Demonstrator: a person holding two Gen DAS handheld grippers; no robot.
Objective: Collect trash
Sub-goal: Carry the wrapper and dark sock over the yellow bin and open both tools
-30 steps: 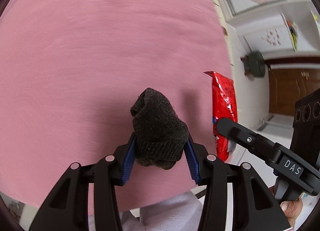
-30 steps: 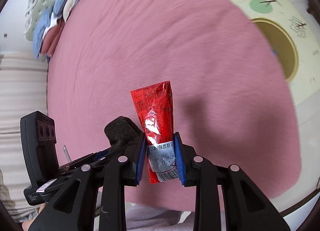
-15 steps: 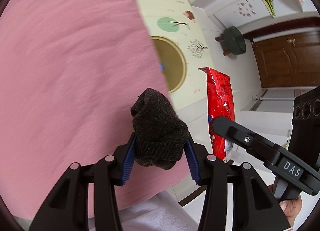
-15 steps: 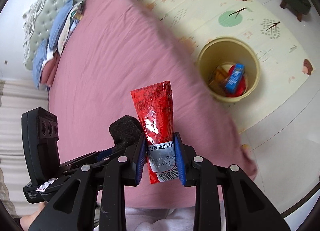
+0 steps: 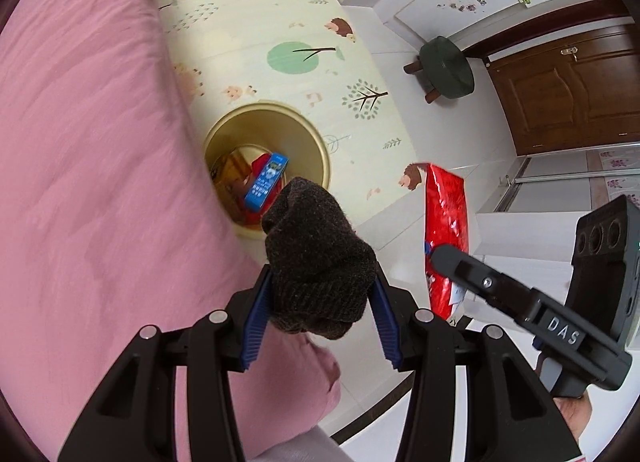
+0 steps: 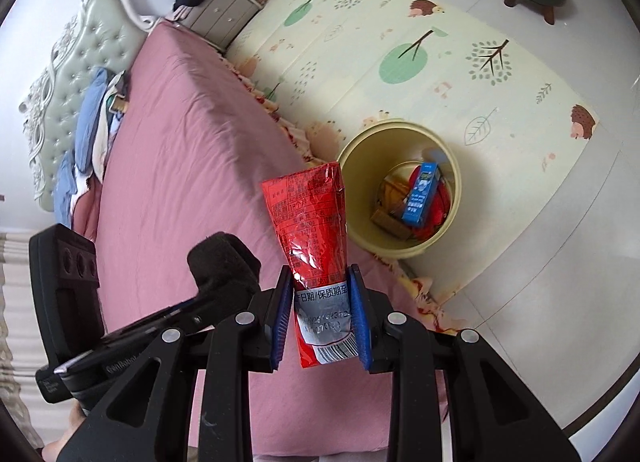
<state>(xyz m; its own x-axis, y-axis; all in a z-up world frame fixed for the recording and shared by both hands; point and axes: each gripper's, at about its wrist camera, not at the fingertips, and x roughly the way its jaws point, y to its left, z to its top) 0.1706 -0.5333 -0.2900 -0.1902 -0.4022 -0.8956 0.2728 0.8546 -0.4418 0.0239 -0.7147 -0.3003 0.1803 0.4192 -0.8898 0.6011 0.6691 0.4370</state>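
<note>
My left gripper is shut on a rolled dark wool sock, held above the pink bed's edge. My right gripper is shut on a red snack wrapper that stands upright between the blue pads. A yellow round bin stands on the floor mat beside the bed, just beyond both held items; it holds a blue box and red and brown packaging. The left wrist view shows the same bin, the wrapper and the right gripper to the right. The sock shows again in the right wrist view.
The pink bed fills the left side, with bedding piled at its padded headboard. A patterned play mat covers the floor. A dark green stool stands near a wooden door. A bedside cabinet is at the far end.
Both grippers have swept sideways off the middle of the bed to its edge, still holding the sock and wrapper. The bin and floor mat have come into view.
</note>
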